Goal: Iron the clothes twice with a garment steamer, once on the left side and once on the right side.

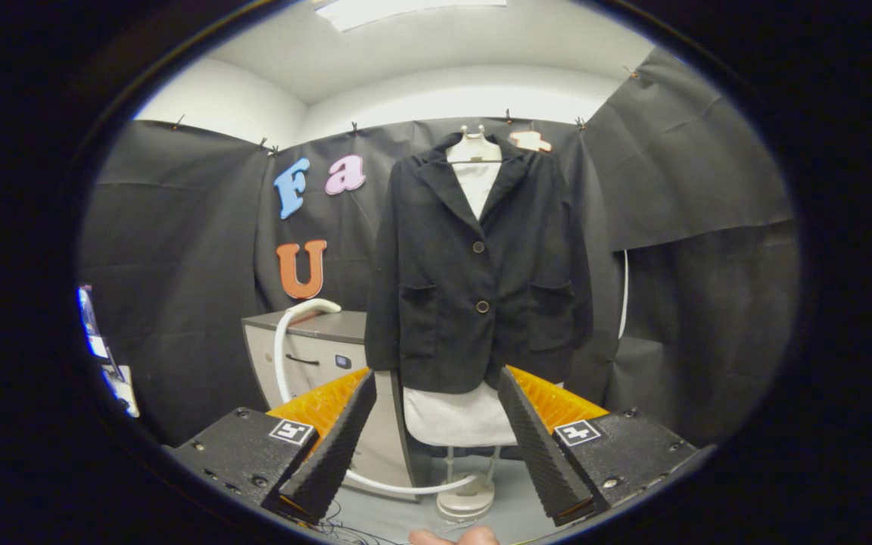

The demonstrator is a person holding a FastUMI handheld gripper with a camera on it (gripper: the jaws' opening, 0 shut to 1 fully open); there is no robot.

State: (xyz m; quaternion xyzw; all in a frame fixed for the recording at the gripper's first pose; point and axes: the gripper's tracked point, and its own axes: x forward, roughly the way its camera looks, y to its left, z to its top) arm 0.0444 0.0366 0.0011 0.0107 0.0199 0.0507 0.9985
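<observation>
A black blazer [474,265] hangs buttoned on a white hanger [474,147] in front of the booth's back wall, over a white padded board [455,416] on a stand with a round foot [466,496]. A white steamer hose [281,356] arcs from the top of the cabinet on the left down to the floor near that foot. I cannot make out the steamer head. My gripper [436,376] stands open, well short of the blazer, its two fingers framing the blazer's hem and the white board. Nothing is between the fingers.
A grey cabinet [315,341] with a drawer handle stands left of the blazer, behind my left finger. A thin white cord [624,295] hangs down the wall right of the blazer. A person's fingertip [455,536] shows below the fingers.
</observation>
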